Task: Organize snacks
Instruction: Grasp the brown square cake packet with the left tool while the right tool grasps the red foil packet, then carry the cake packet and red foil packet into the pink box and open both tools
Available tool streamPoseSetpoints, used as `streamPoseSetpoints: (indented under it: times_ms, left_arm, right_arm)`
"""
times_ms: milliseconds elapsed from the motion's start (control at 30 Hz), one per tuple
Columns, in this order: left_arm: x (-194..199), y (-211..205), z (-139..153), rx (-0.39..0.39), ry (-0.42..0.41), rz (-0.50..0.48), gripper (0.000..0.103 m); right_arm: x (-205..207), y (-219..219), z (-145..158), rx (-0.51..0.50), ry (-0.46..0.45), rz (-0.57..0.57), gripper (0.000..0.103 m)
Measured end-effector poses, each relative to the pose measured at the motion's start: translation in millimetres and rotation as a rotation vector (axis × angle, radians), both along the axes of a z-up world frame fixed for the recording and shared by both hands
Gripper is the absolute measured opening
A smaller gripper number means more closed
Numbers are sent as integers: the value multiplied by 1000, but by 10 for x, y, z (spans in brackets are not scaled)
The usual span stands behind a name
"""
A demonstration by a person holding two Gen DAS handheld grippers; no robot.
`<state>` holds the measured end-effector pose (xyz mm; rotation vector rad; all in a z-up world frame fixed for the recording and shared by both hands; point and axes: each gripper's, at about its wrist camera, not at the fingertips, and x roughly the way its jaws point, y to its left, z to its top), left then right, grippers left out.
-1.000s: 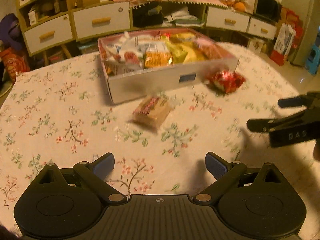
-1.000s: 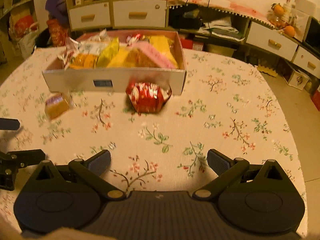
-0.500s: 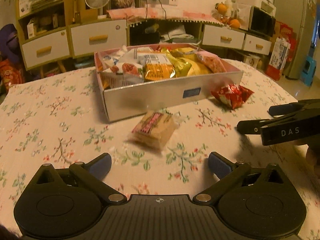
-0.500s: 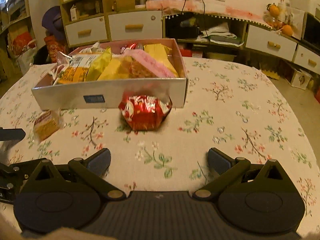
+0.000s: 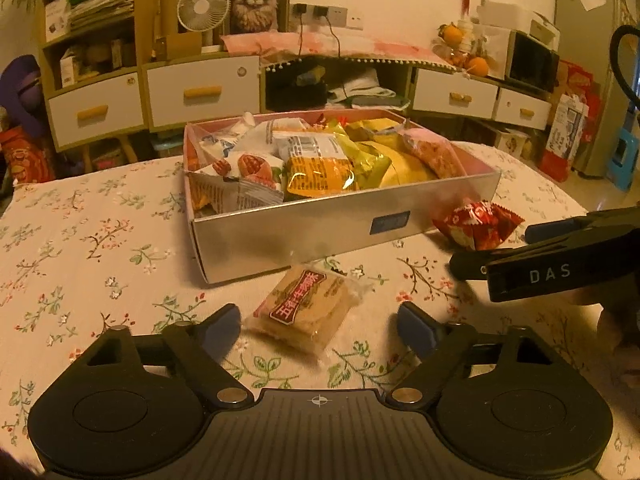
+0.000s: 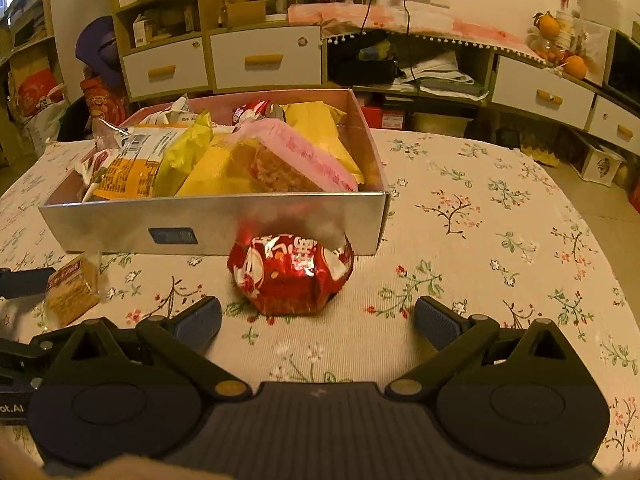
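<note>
A clear-wrapped biscuit pack (image 5: 308, 310) with a red label lies on the floral tablecloth in front of a silver box (image 5: 340, 236) full of snack bags. My left gripper (image 5: 320, 326) straddles the pack's near end; its jaws are closing and the pads stand clear of the wrapper. A shiny red snack packet (image 6: 290, 276) rests against the box's front wall (image 6: 120, 224). My right gripper (image 6: 318, 320) sits open just short of it, the packet a little beyond the tips. The biscuit pack (image 6: 72, 288) also shows at the left of the right wrist view.
The right gripper's black fingers (image 5: 540, 256) reach in from the right of the left wrist view, near the red packet (image 5: 478, 226). Bare tablecloth (image 6: 500, 240) spreads to the right of the box. Drawers and shelves (image 5: 200, 92) stand beyond the table.
Both grippers moved forward toward the snacks: the biscuit pack now lies between the left fingers, the red packet sits close before the right ones. The left fingers have narrowed slightly.
</note>
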<state>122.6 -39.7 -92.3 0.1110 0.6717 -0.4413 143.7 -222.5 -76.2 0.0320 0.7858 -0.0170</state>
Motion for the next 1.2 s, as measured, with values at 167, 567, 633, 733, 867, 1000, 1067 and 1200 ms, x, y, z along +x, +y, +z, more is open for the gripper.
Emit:
streamPoseSetpoints:
  times_ms: [167,567,633,733,867,1000,1067,1200]
  left_arm:
    - [-10,-14,17,-7,0,3,68]
    - [-27,-36,69,-5,18,-2,48]
    - [-29,-41,77,0,21,-2,46]
    - [-34,-39,91,2,28,-2,41]
    - [-41,-24,101,3,35,-3,40]
    - [-46,-25,117,14,36,5,38]
    - [-43,-21,122,11,42,10,38]
    - [-46,-15,127,10,46,16,38]
  right_arm:
    - [7,11,8,-7,-11,-1,96]
    - [33,43,71,-23,-35,-6,58]
    - [35,44,84,-18,-35,1,49]
    - [27,38,94,-14,-35,9,46]
    - [17,18,105,-5,-28,25,30]
    - [8,-6,124,16,-20,30,26]
    - [-4,-13,128,18,-19,35,23]
    - [-27,-29,140,33,-11,48,14]
